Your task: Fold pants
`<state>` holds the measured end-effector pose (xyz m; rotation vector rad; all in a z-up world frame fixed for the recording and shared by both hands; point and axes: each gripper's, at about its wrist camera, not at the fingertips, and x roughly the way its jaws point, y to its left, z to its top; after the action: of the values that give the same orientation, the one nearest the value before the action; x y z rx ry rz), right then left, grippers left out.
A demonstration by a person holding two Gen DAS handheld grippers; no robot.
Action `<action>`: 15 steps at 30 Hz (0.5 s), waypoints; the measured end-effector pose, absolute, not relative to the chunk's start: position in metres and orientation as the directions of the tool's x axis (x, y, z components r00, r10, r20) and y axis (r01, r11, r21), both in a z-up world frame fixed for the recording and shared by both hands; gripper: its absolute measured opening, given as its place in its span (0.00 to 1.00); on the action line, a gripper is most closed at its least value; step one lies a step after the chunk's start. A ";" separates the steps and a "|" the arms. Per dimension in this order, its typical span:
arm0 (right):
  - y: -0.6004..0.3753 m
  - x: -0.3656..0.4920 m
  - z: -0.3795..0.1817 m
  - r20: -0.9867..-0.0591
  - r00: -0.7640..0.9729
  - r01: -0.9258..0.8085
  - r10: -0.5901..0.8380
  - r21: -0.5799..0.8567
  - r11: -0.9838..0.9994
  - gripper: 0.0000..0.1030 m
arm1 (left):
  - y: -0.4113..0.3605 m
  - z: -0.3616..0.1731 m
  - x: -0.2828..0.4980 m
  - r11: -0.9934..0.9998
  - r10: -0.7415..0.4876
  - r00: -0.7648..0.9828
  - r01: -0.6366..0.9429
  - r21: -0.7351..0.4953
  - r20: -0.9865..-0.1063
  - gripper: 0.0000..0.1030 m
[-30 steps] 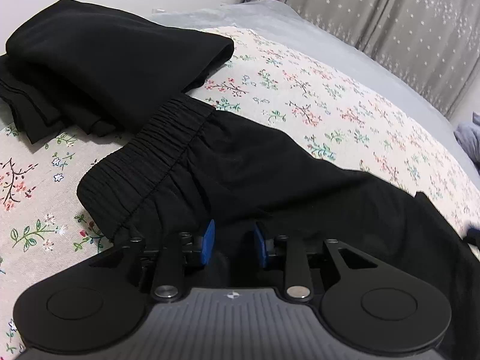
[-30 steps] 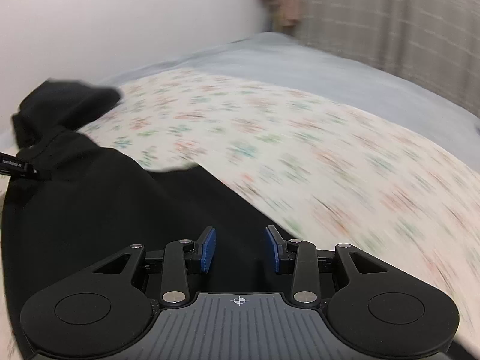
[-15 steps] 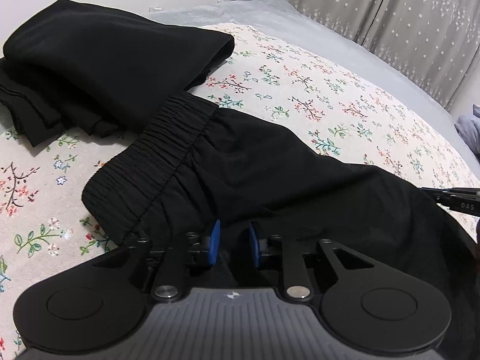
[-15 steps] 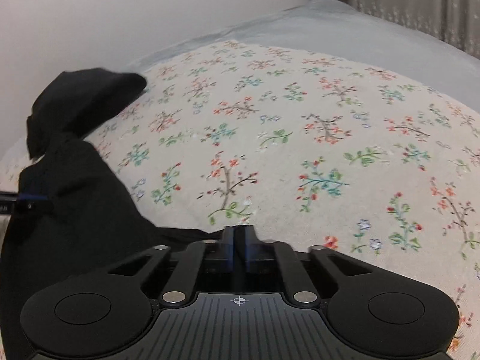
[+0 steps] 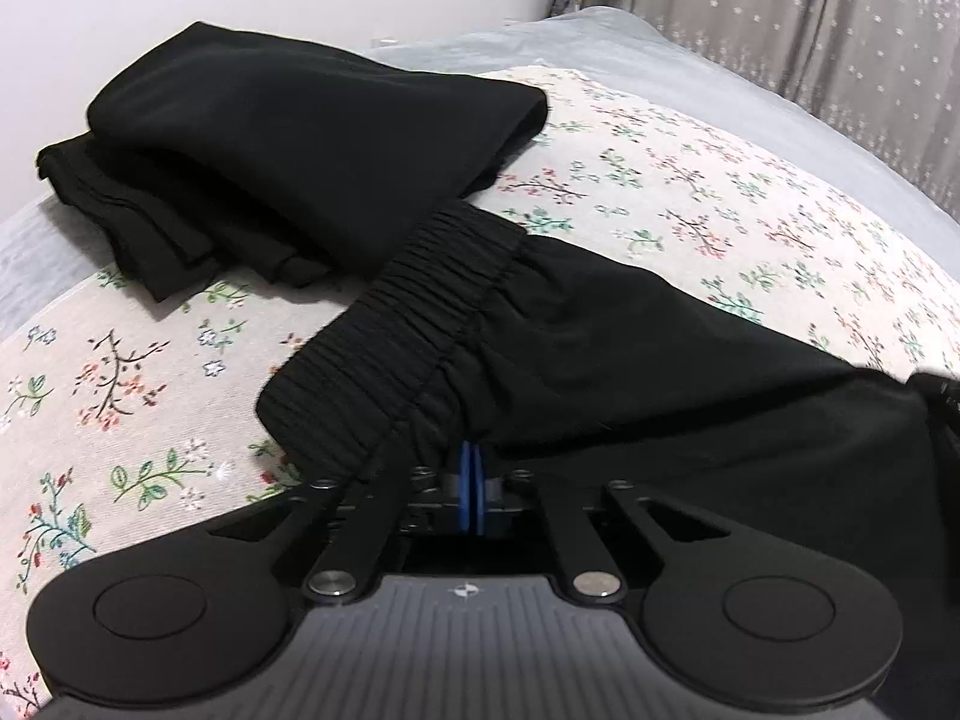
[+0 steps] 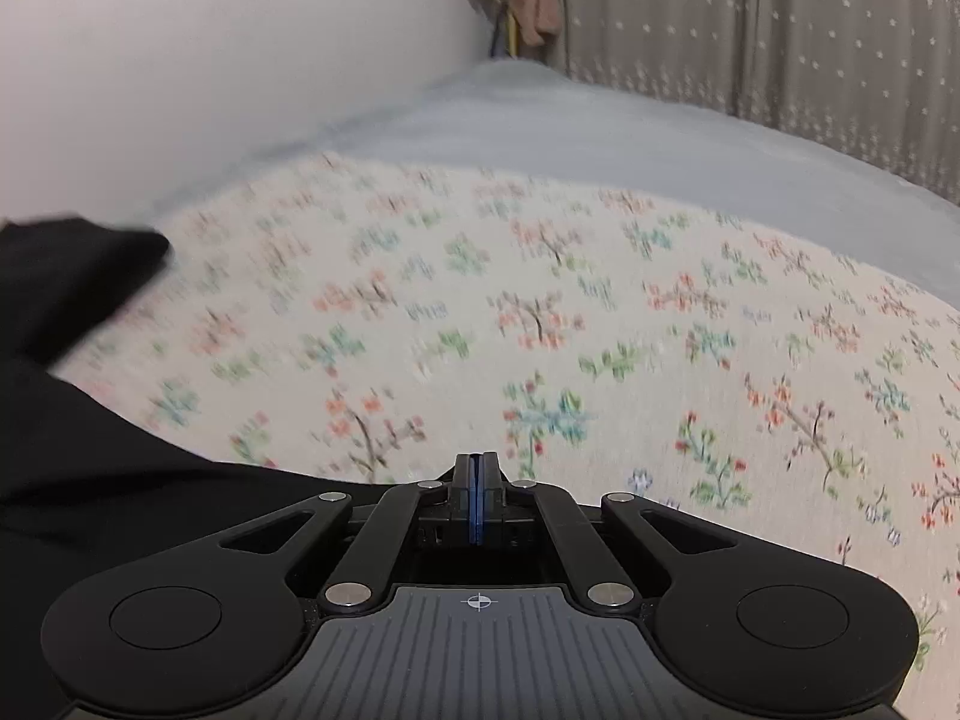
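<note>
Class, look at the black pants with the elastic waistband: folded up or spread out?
Spread out: the pants lie long across the floral sheet, waistband uncovered.

Count: one black elastic-waisted pair of pants (image 5: 588, 360); one folded black garment stack (image 5: 288, 162), possibly several pieces; one floral bedspread (image 5: 750, 192); two black two-finger grippers (image 5: 471, 495) (image 6: 475, 498).

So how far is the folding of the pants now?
Done: a folded black stack lies behind. In hand: the left gripper is shut on the black pants near the waistband; the right gripper is shut at their other edge. Left: the pants lie unfolded on the floral sheet.
</note>
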<state>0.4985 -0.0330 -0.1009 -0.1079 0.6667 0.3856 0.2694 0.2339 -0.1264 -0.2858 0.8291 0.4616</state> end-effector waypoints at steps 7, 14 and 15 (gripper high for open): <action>-0.017 0.500 -0.116 -0.631 0.738 -0.329 0.236 -0.031 0.944 0.00 | 0.243 -0.112 0.254 0.835 0.270 0.652 -0.525 -0.165 -0.708 0.12; -0.027 0.474 -0.094 -0.553 0.806 -0.271 0.210 -0.030 0.962 0.25 | 0.226 -0.096 0.256 0.915 0.205 0.774 -0.369 -0.164 -0.599 0.38; -0.033 0.464 -0.086 -0.531 0.811 -0.280 0.243 0.013 0.960 0.27 | 0.221 -0.098 0.260 0.925 0.168 0.779 -0.336 -0.177 -0.604 0.38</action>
<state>0.4643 -0.0330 -0.0860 -0.0670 0.5584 0.2796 0.2595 0.2209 -0.0978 -0.2840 0.6217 0.2763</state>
